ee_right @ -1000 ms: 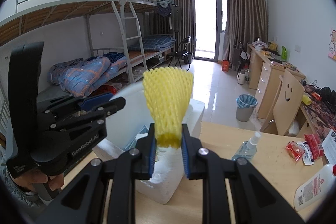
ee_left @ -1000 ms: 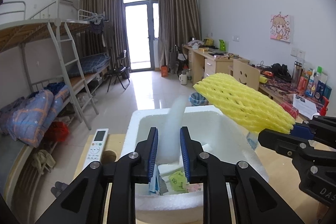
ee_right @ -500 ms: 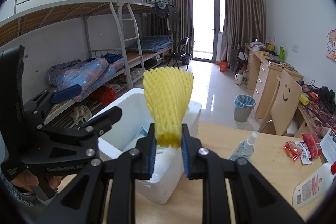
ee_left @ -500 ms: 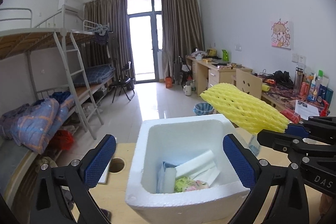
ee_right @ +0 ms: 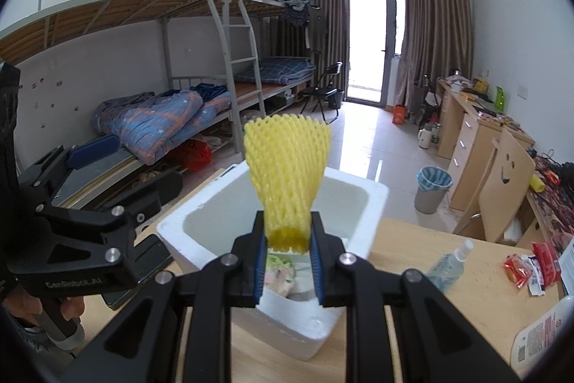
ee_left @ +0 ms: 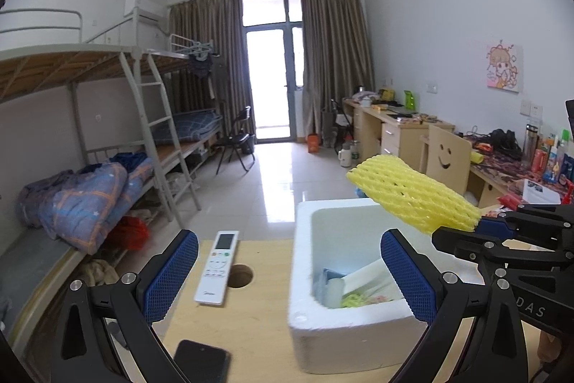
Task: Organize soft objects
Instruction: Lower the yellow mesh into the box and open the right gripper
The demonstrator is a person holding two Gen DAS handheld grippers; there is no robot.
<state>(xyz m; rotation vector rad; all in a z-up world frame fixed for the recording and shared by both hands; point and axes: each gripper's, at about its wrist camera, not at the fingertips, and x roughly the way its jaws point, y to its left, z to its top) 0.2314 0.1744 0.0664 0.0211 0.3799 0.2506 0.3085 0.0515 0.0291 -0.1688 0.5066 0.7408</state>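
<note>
Foam box (ee_left: 344, 340) now holds the white foam sheet (ee_left: 362, 275) that the left gripper (ee_left: 290, 275) pinched a second ago; its jaws have just opened wide, empty, beside the box's left rim. Right gripper (ee_right: 288, 261) clamps the yellow foam net (ee_right: 287, 167) above the open box.

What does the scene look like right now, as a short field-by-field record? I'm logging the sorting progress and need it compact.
surface: wooden table
container: white foam box, open, on the table
box contents: white foam sheet and other soft pieces
left gripper: open, empty, left of the box
right gripper: shut on the yellow foam net, above the box
beside the box: white remote, dark phone, spray bottle
</note>
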